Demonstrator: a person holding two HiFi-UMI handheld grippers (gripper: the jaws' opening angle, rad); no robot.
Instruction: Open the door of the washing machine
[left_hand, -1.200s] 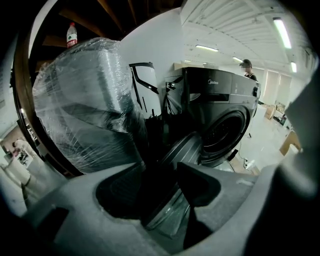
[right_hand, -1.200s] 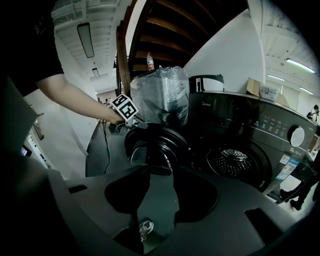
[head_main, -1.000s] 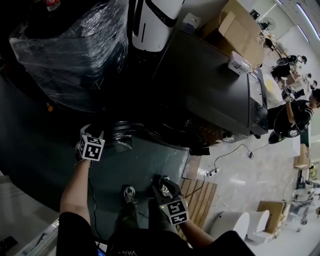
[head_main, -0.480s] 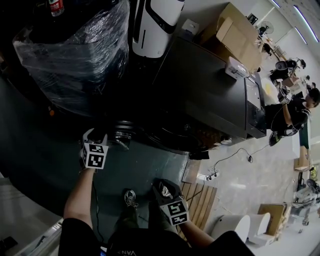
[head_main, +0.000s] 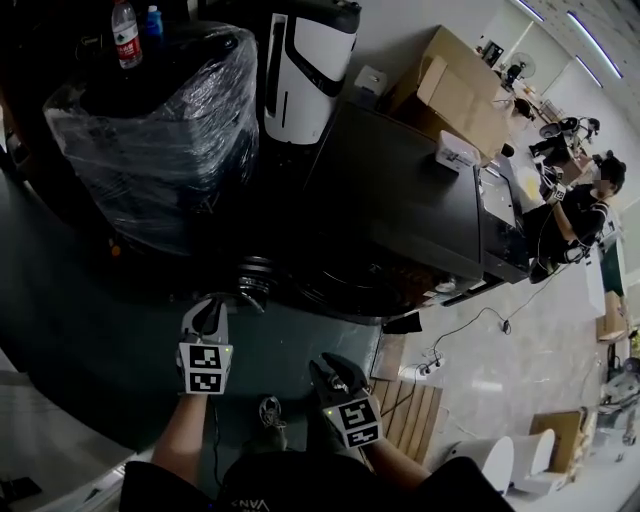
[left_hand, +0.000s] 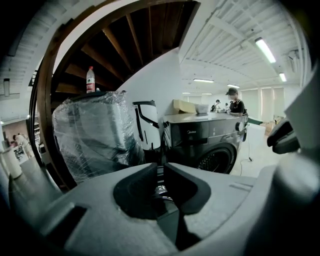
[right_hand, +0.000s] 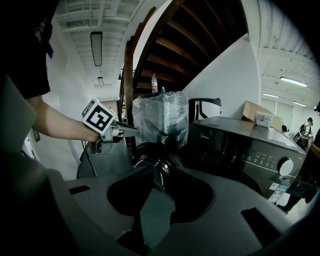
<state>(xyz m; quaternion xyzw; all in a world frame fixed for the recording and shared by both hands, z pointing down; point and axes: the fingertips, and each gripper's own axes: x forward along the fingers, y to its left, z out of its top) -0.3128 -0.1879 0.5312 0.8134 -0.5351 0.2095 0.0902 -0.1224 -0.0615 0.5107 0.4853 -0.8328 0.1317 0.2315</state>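
Drawing back since the earlier frame, left gripper sits clear of the door, which seems swung out from the washer front. Left and right gripper jaws are together, empty. Door looks heavy, stiff and hinged; its rim is likely the best hold.

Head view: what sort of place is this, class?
Probably a workshop or test lab rather than a home: a washing machine stands beside a plastic-wrapped unit, with cardboard boxes stacked behind it.

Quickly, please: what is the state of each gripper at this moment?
Left gripper: closed, jaws together, holding nothing.
Right gripper: closed, jaws together, holding nothing.
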